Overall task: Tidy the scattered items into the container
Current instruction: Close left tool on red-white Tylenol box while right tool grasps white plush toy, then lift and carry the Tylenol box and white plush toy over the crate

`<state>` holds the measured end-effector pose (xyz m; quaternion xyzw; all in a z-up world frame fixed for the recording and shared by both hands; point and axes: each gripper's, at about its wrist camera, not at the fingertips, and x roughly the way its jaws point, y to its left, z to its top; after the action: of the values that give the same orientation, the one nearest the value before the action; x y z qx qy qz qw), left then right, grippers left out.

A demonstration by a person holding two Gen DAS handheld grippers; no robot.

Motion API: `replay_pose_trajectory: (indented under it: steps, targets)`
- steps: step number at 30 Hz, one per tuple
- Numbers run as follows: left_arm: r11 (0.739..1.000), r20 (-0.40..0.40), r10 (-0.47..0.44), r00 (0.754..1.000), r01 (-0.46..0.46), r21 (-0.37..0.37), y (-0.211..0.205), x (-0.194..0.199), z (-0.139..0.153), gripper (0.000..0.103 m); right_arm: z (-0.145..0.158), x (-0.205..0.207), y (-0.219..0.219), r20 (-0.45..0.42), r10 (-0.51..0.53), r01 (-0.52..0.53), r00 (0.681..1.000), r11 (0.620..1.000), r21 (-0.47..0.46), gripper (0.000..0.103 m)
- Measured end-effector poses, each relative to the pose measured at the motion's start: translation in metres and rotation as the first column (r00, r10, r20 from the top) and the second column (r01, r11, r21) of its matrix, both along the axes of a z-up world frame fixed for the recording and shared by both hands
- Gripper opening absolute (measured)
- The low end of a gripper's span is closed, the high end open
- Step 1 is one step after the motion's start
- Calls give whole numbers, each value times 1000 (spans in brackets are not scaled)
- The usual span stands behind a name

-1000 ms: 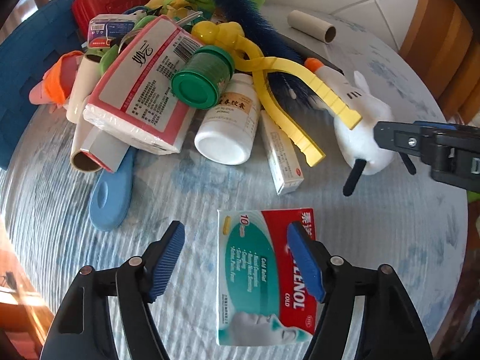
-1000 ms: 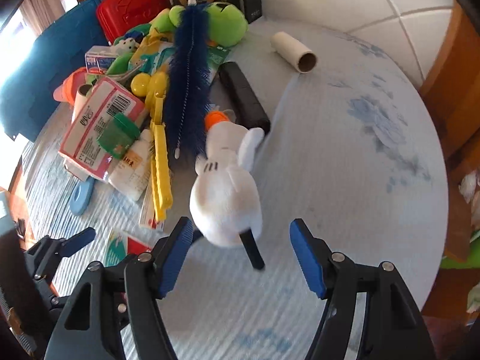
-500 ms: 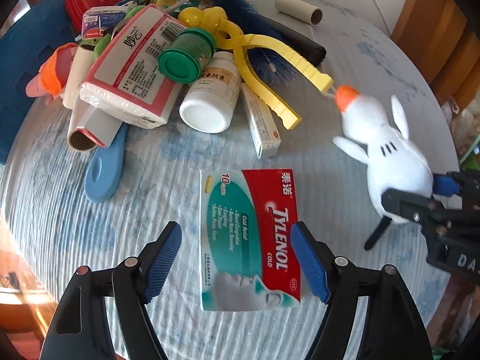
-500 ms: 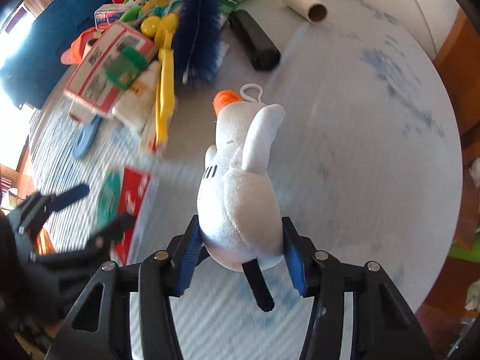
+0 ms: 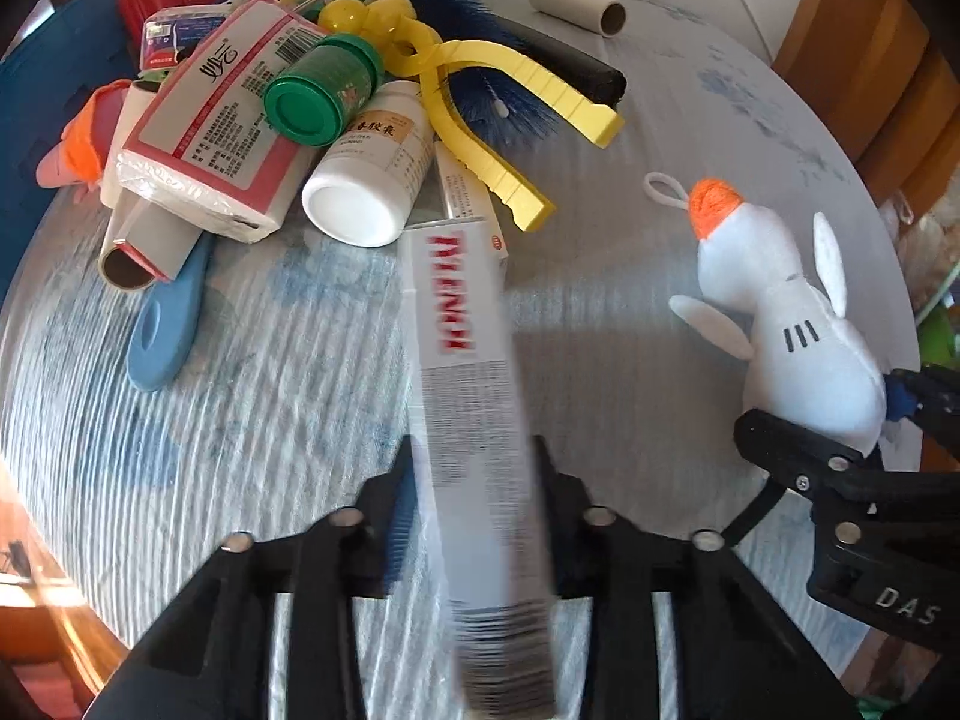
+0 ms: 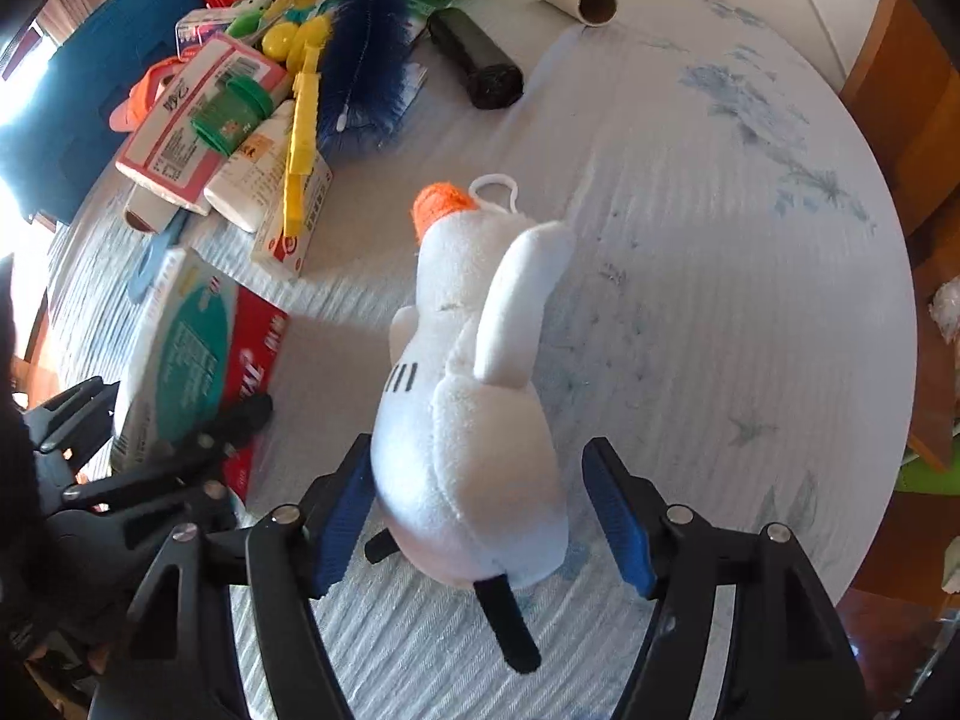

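My left gripper (image 5: pixel 474 480) is shut on a red, white and teal Tylenol box (image 5: pixel 465 372), which stands tipped on its long edge between the pads and is blurred. In the right wrist view the same box (image 6: pixel 186 360) shows at the left, clamped in black fingers. A white plush duck with an orange cap (image 6: pixel 468 420) lies on the pale tablecloth between the fingers of my right gripper (image 6: pixel 477 468). Those jaws are opening: the left pad touches the plush and the right pad stands clear of it. The left wrist view shows the duck (image 5: pixel 798 330) at the right.
At the back left lies a pile: a tissue pack (image 5: pixel 222 114), a green-capped jar (image 5: pixel 318 102), a white bottle (image 5: pixel 366 180), yellow tongs (image 5: pixel 480 120), a blue brush (image 6: pixel 366 42), a black roll (image 6: pixel 474 60). A cardboard tube (image 5: pixel 576 6) lies apart. A blue bin (image 6: pixel 90 90) is far left.
The left gripper has closed on the Tylenol box, which has turned from flat to on edge. The right gripper, tight on the duck half a second ago, now stands wider.
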<state>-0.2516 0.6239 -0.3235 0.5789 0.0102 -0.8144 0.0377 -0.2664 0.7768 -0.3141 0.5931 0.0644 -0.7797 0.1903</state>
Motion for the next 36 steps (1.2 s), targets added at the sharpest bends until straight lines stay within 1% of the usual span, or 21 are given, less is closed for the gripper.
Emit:
replay_pose_trajectory:
  steps: [1,2,4,9,13,16,18,20,23,26,29,31,36]
  targets:
    - [1000,-1,-1,1000,1,0,1,0,1,19,-1,1,-2,6,6,-6,1000,1000,-11,54]
    - [1000,-3,-2,1000,2,-1,1,0,2,19,1,3,-3,-6,6,-6,1000,1000,2,54]
    - [1000,-11,-3,1000,3,-11,3,0,6,19,4,4,-3,-8,7,-7,1000,1000,-6,53]
    - [1000,-64,-1,998,-1,-25,6,1,31,19,26,7,1,-49,1,-3,999,999,-40,53]
    - [999,-119,3,993,-8,-41,18,3,61,19,52,7,-1,-100,3,-9,995,998,-67,53]
    - [998,-157,11,988,-20,-58,10,18,87,19,71,4,-3,-141,10,-23,990,995,-92,53]
    - [997,-185,13,983,-26,-68,8,21,100,19,85,6,-7,-171,19,-37,985,994,-100,53]
    - [997,-209,22,978,-37,-67,-4,28,109,19,96,9,-24,-197,21,-42,980,994,-103,53]
    - [998,-246,30,969,-44,-53,-29,28,129,19,107,14,-34,-223,28,-51,974,994,-100,53]
    - [998,-288,6,958,-22,-53,-60,28,142,19,120,18,-60,-265,24,-50,964,994,-94,53]
    - [998,-319,-48,947,31,-59,-96,26,148,19,136,18,-98,-312,-18,-14,950,995,-101,53]
    - [995,-326,-90,941,69,-76,-122,25,153,19,141,20,-121,-335,-54,20,941,994,-105,53]
    - [987,-340,-156,927,132,-93,-183,28,165,19,148,28,-184,-338,-152,117,929,986,-121,53]
